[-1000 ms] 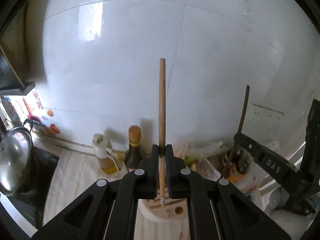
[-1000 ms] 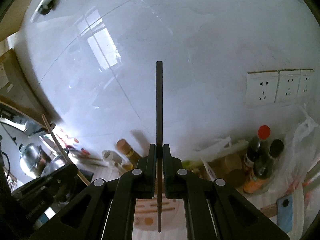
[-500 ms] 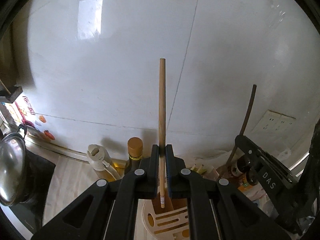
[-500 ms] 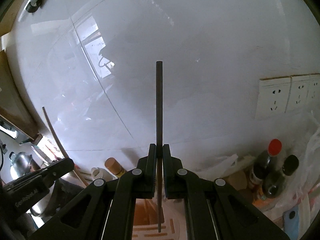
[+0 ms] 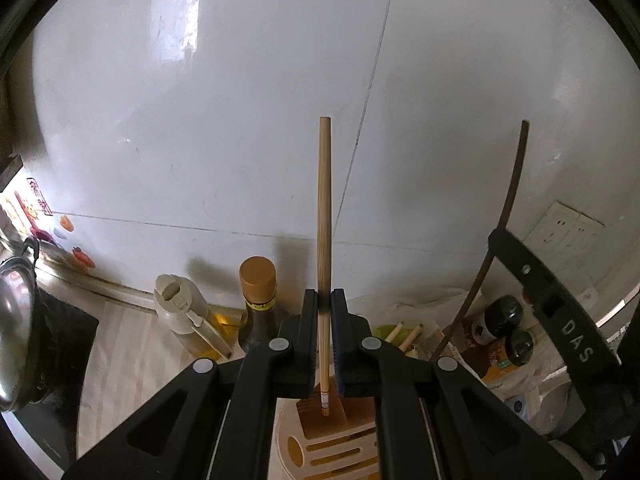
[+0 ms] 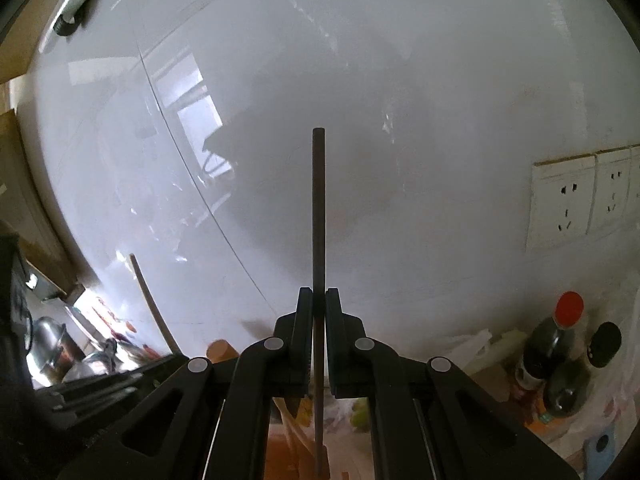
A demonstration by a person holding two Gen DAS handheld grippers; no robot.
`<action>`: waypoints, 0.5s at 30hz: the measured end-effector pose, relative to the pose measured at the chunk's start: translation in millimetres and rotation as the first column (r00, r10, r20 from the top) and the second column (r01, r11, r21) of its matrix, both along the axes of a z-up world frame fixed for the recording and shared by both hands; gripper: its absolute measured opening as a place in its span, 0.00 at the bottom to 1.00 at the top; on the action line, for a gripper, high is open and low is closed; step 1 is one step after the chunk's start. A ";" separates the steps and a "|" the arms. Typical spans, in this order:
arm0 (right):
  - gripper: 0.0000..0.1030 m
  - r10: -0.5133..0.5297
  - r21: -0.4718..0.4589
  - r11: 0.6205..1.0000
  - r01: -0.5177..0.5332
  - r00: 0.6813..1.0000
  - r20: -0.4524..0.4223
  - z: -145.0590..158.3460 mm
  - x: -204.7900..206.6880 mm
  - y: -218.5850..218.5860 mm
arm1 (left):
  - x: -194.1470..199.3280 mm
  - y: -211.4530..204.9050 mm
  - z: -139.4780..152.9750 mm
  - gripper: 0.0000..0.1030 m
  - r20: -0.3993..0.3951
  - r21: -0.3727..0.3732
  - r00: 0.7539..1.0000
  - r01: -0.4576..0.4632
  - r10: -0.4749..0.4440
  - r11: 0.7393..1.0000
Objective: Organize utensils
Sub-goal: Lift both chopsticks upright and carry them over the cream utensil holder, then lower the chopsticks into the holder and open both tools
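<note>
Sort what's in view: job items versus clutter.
Job: light wooden chopstick in left gripper; dark chopstick in right gripper; slotted utensil holder.

Clutter: oil bottle; brown-capped bottle; red-capped bottle; wall sockets; steel pot.

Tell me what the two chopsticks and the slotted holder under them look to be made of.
Light chopstick in the left tongs: pale tan and matte, likely bamboo or wood. Dark chopstick in the right tongs: uniform dark grey, dull; dark wood, plastic or alloy, hard to tell. Slotted holder: cream body, smooth, probably plastic or ceramic, with an orange-brown inside.
</note>
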State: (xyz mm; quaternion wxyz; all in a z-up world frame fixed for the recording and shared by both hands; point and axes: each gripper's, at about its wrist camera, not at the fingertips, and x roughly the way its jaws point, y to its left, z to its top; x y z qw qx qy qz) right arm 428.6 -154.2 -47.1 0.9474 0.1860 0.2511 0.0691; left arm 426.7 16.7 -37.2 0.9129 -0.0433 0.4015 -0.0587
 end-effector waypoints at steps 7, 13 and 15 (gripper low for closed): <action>0.06 0.029 -0.040 0.999 -0.028 0.999 0.034 -15.0 -2.6 12.5 | 1.2 2.1 -13.8 0.04 -0.031 0.005 1.000 -0.004 0.004 1.000; 0.06 0.085 -0.064 0.994 -0.083 0.996 0.027 -31.8 -16.7 14.5 | -3.4 7.9 -21.6 0.04 -0.059 -0.012 0.998 0.005 -0.005 1.000; 0.06 0.118 -0.063 0.991 -0.117 0.993 0.006 -35.1 -20.5 16.6 | -5.5 8.9 -21.7 0.04 -0.064 -0.025 0.998 0.009 -0.010 1.000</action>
